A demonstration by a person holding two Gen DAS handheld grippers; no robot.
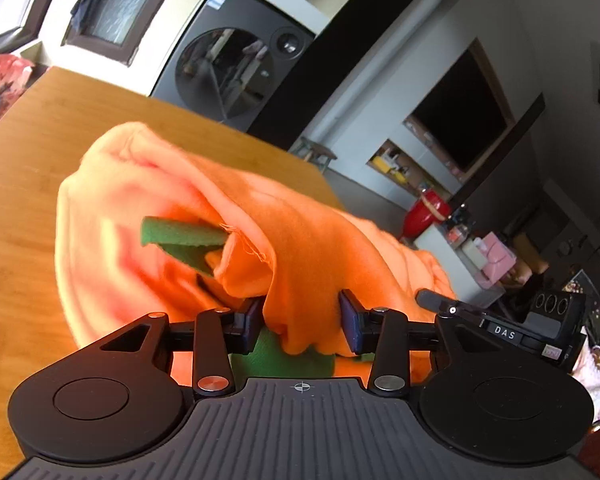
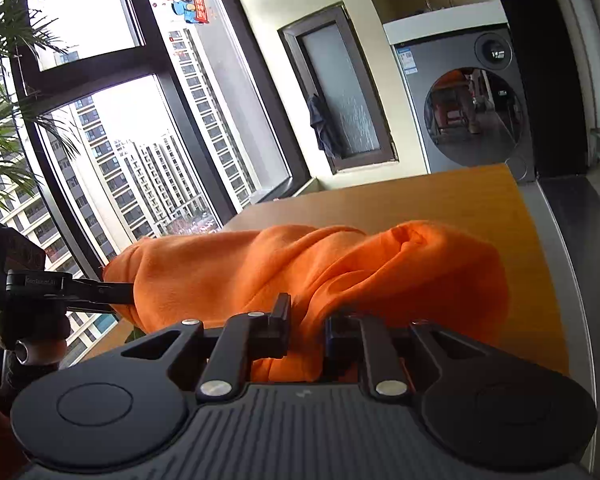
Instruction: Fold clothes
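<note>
The left claw (image 1: 302, 322) pinches a fold of the orange cloth (image 1: 308, 240), the right claw (image 2: 306, 330) pinches another fold, and the cloth bunches up just ahead of both claws over the wooden counter (image 1: 28, 184).

Right tongs (image 2: 307, 326) nipped onto a fold of the orange garment (image 2: 320, 264), fabric bunched between the fingers (image 2: 281, 320). Garment lifted in a rumpled mass above the wooden bench (image 2: 440, 196). Left tongs (image 2: 116, 294) reach into its far-left end, tips hidden by cloth. Washing machine (image 2: 468, 108) behind the bench; window (image 2: 100, 120) at left.
</note>
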